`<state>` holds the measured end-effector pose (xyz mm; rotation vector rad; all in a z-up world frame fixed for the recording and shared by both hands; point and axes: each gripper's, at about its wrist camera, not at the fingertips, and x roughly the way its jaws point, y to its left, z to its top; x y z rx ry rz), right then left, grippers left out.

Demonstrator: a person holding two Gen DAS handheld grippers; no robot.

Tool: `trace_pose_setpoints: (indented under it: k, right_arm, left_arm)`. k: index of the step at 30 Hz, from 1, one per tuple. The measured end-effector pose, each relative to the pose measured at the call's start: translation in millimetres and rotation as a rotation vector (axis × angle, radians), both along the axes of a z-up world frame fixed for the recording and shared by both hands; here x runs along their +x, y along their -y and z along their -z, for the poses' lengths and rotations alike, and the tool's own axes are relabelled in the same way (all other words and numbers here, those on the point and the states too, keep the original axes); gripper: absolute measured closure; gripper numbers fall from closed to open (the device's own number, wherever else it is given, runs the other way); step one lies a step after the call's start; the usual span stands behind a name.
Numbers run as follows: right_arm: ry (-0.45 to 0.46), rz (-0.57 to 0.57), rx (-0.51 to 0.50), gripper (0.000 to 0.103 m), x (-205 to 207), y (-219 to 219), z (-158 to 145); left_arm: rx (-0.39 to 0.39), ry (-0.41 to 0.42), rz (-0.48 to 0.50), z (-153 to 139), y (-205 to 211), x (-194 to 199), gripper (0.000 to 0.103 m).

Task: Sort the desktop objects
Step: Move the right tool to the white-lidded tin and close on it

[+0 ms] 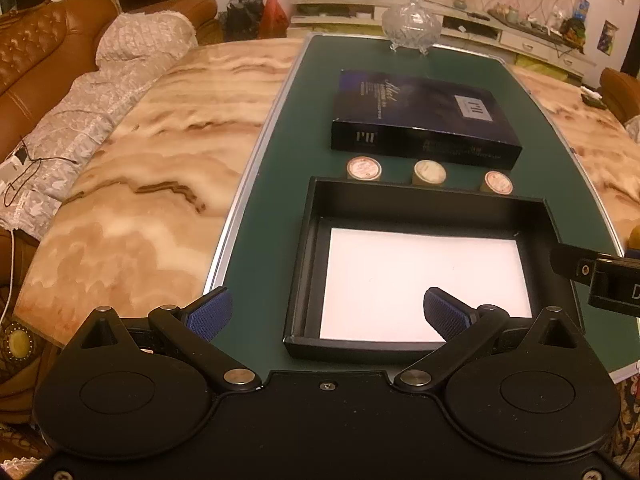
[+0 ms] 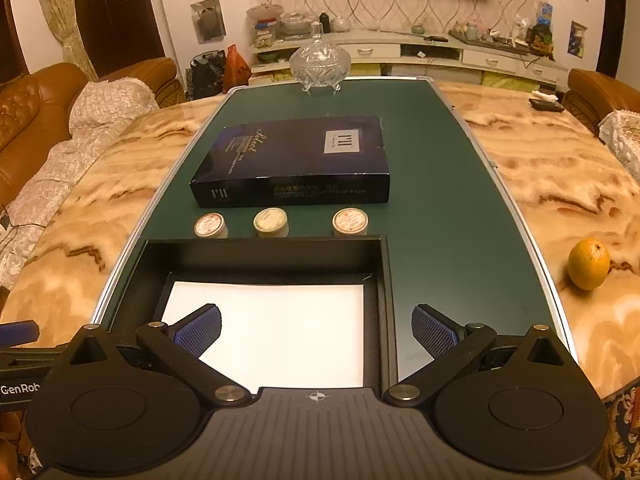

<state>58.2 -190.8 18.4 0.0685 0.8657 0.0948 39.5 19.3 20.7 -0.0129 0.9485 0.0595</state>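
Black tray holds only white paper; both grippers wide open, nothing held

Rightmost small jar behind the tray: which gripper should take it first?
Right, probably. The rightmost jar sits nearly ahead of the open right gripper; the open left gripper points further left, with the tray between.

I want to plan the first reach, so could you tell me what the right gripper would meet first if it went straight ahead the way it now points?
Probably the black tray: the right gripper, wide open, points along the tray's right wall, over its white liner. If it passes above the far rim, the right-hand small jar comes next, though depth is unclear.
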Motion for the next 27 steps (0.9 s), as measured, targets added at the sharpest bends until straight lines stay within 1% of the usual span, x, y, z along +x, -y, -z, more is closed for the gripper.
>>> trace_pose_setpoints:
  k: [7, 10, 13, 15, 22, 27]
  right_arm:
    - [-0.012, -0.007, -0.004, 0.000, 20, 0, -6]
    - [0.015, -0.004, -0.020, 0.000, 31, -1, -16]
    - [0.032, -0.002, -0.029, 0.000, 43, -2, -24]
    - [0.039, -0.001, -0.030, 0.000, 50, -3, -27]
    - [0.062, -0.007, -0.045, 0.000, 74, -9, -33]
    - [0.064, 0.000, -0.025, 0.000, 88, -9, -33]
  left_arm:
    - [0.004, -0.002, 0.024, -8, 4, 20, 0.000]
    - [0.020, 0.017, 0.035, -16, 7, 31, 0.000]
    - [0.011, 0.035, 0.043, -24, 8, 43, 0.000]
    - [0.023, 0.046, 0.040, -27, 8, 52, 0.000]
    - [0.043, 0.085, 0.047, -37, 14, 78, 0.000]
    - [0.055, 0.108, 0.038, -40, 16, 93, 0.000]
